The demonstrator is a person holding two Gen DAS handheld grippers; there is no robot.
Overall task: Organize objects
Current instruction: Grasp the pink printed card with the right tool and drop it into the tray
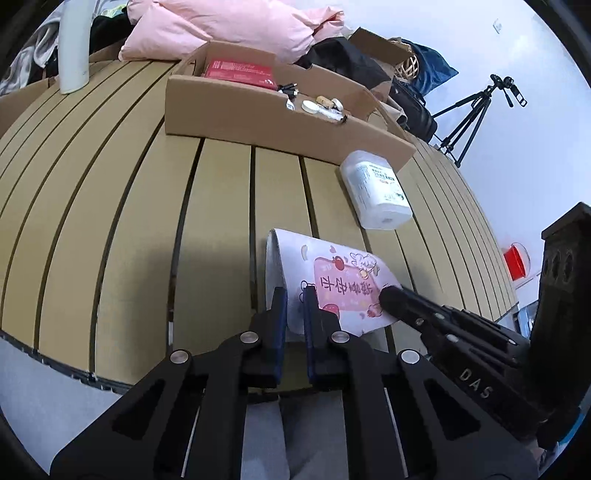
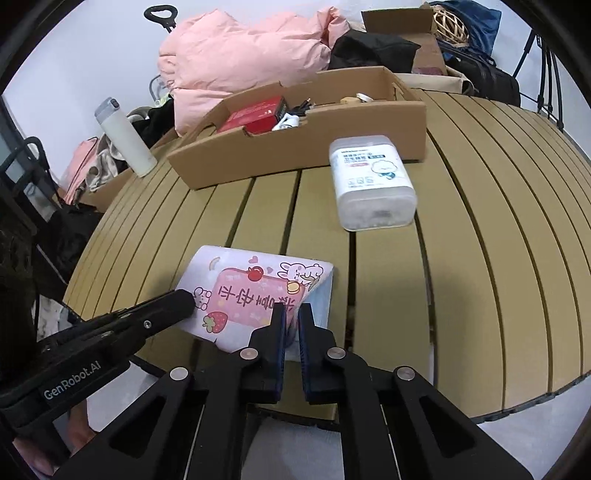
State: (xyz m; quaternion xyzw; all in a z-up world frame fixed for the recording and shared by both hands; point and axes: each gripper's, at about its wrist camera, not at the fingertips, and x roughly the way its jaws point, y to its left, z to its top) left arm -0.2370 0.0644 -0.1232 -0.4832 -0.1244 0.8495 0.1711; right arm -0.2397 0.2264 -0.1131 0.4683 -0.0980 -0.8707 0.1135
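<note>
A white tissue pack with a pink cartoon label (image 1: 332,280) (image 2: 255,295) lies near the front edge of the slatted tan table (image 1: 147,221) (image 2: 480,258). My left gripper (image 1: 294,295) is shut on its left end. My right gripper (image 2: 291,314) is shut on its right end; it shows as a black arm in the left wrist view (image 1: 391,297). The left gripper shows in the right wrist view (image 2: 184,301). A white lidded wipes tub (image 1: 375,190) (image 2: 369,181) lies on its side beyond. A cardboard tray (image 1: 258,122) (image 2: 295,155) holds a red box (image 1: 240,72) (image 2: 258,114) and small items.
A white bottle (image 1: 74,44) (image 2: 123,136) stands at the far left. A pink padded jacket (image 1: 236,26) (image 2: 240,55) and dark bags lie behind the tray. A tripod (image 1: 476,110) stands at the right. A dark cabinet (image 1: 561,280) is near right.
</note>
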